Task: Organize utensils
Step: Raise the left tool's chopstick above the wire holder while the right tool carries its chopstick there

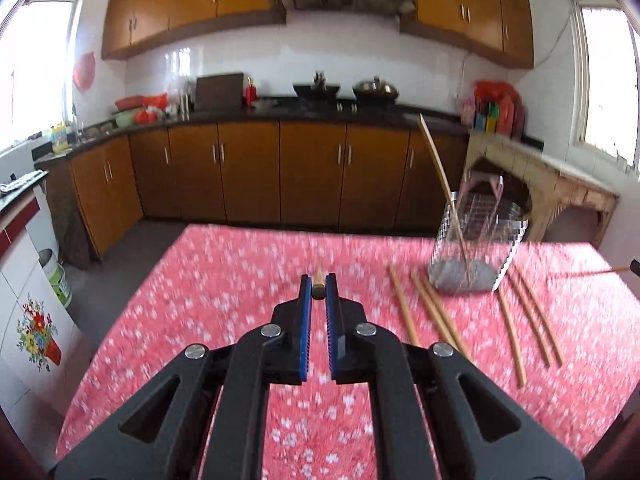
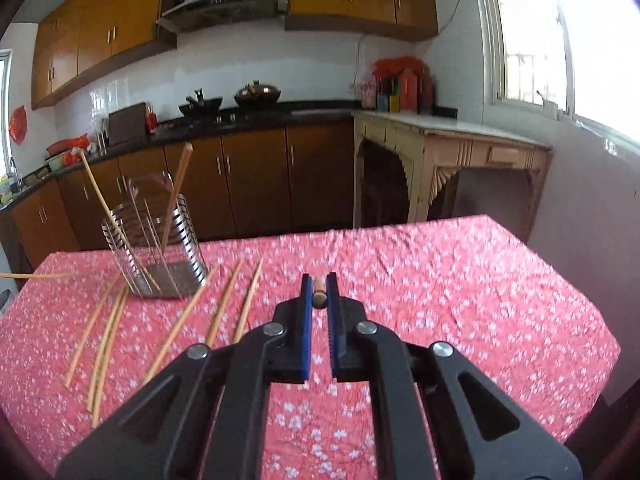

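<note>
Chopstick (image 1: 318, 282) pinched end-on in left gripper (image 1: 318, 288) above desk (image 1: 224, 280). Wire holder (image 1: 476, 240) at 2 o'clock w/ one stick inside; loose chopsticks (image 1: 436, 316) around it. Right gripper (image 2: 319, 289) clamps another chopstick (image 2: 319, 292), holder at its 10 o'clock.

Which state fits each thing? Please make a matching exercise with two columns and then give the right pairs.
Things:
1. left gripper
2. wire holder
3. loose chopsticks
4. wok

States:
a. lying flat on the red tablecloth
b. standing on the table with chopsticks leaning inside
c. closed on a chopstick end
d. on the stove at the back

Pairs: 1-c, 2-b, 3-a, 4-d
</note>
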Action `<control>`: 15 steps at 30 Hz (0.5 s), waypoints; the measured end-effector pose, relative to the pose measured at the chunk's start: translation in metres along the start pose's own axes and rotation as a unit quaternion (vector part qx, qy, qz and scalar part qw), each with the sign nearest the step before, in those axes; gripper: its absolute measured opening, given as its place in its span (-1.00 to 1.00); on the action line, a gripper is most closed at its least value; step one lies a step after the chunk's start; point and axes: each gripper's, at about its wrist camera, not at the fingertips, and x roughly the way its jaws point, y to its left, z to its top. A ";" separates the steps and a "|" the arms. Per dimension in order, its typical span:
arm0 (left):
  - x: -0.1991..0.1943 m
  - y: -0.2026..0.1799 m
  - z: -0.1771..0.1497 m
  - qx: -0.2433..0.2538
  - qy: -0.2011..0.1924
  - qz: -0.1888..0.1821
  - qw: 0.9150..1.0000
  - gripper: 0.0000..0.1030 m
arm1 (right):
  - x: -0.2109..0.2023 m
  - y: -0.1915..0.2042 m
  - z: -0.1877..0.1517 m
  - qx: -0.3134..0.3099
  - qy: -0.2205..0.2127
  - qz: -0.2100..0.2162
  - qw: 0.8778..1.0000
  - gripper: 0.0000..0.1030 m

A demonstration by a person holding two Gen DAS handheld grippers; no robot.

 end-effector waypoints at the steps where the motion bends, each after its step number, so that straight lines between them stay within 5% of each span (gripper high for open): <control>1: -0.002 0.001 0.004 -0.002 -0.008 0.001 1.000 -0.87 | -0.001 0.001 0.007 -0.001 -0.009 0.000 1.000 -0.85; 15: -0.013 0.002 0.056 -0.015 -0.070 0.015 0.997 -0.87 | -0.014 0.012 0.063 0.005 -0.064 0.023 0.998 -0.85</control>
